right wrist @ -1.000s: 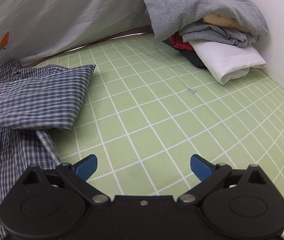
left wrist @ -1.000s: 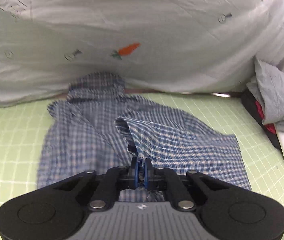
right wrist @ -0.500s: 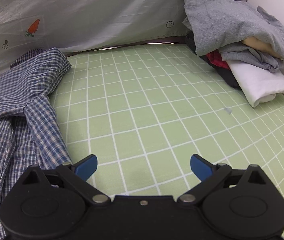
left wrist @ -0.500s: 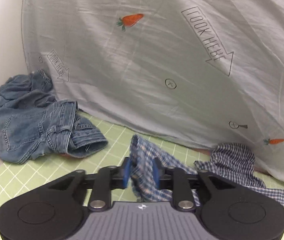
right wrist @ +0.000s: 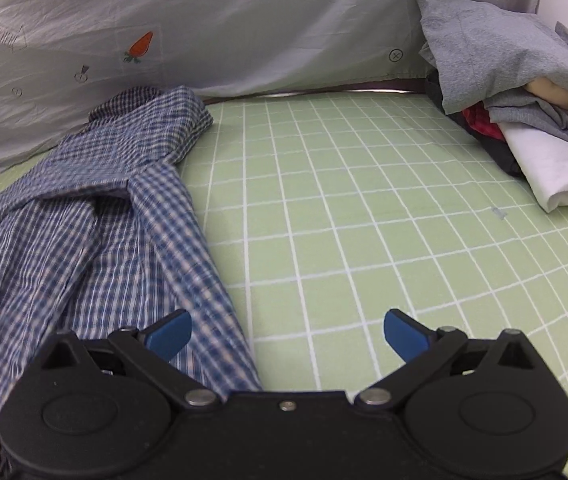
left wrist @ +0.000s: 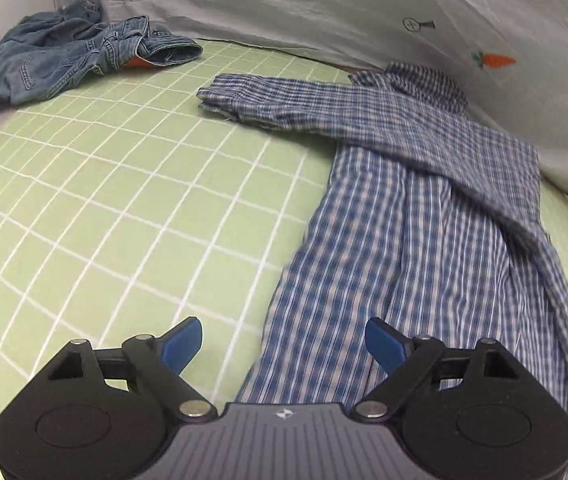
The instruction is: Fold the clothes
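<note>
Blue plaid shirt [left wrist: 424, 216] lies on the green grid mat [left wrist: 103, 200], partly folded, collar end up against the grey carrot-print sheet [left wrist: 324, 12]. 1 sleeve is laid across the shirt body and pokes out past its left edge toward the crumpled denim jeans [left wrist: 63, 56]. The other side runs down the shirt as a long narrow strip.

Left gripper [left wrist: 284, 346]: jaws wide apart, nothing held, hovering over the shirt's lower left edge. Right gripper [right wrist: 286, 334]: jaws wide apart too, empty, left finger over the shirt's right edge strip, right finger over bare mat.

Step in hand, my read: sides are in, next is folding the hem up toward the collar. To do it well:
- pinch both bottom corners of the shirt level, 1 per gripper
- grab all layers, not just the top strip, or the fold slides open
- lift low, carry toward the collar, keep edges parallel to the mat lines
- tuck the sticking-out sleeve cuff back over the shirt first, else it hangs out of the bundle

Pile of folded clothes [right wrist: 524, 120] sits well right of the shirt: grey, red, white pieces.

Writing: sheet has an arrow outline above the jeans reading roughly "LOOK HERE", blurred and reversed-looking; small circled "+" marks and carrots. No brand readable on the grippers, just a small logo.
</note>
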A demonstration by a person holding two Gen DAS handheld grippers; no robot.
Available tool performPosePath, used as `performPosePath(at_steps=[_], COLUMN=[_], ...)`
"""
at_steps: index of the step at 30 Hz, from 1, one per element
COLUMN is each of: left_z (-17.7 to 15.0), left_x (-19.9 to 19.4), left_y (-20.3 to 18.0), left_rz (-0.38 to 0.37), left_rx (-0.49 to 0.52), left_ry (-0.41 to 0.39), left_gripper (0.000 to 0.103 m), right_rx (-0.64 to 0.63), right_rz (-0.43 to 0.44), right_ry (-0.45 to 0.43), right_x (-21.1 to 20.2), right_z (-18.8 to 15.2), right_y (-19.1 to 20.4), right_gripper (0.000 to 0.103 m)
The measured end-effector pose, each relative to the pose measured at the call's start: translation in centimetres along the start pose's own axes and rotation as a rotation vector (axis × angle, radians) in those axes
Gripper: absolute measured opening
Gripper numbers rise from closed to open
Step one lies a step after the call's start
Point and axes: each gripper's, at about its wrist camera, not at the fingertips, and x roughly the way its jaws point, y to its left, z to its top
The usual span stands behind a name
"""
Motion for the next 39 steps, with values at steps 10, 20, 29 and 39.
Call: performPosePath(at_steps=[10, 20, 29, 39], left_z=[-3.1, -4.1, -3.7, -4.0], left_x=[-5.4, -6.8, -9.1, -10.3], left_y=[1.9, 5.1, 11.7, 17.7], left_rz=[-0.004, -0.052, -0.047, 0.005], left_rx=[0.091, 0.221, 0.220, 0.214], left_ry=[-0.034, 0.021, 0.009, 0.012], left_gripper=[0.089, 0.089, 0.089, 0.089], right_rx=[0.009, 0.068, 0.014, 0.009], right_rz=[-0.098, -0.064, 0.121, 0.212], right_ry=[0.093, 0.061, -0.010, 0.125], right_x=[-3.3, -6.5, -11.4, -6.5], right_z=[-5.1, -6.4, -7.7, -10.7], right_y=[-0.5, 1.9, 11.8, 20.8], right_gripper=[0.059, 0.001, 0.001, 0.002])
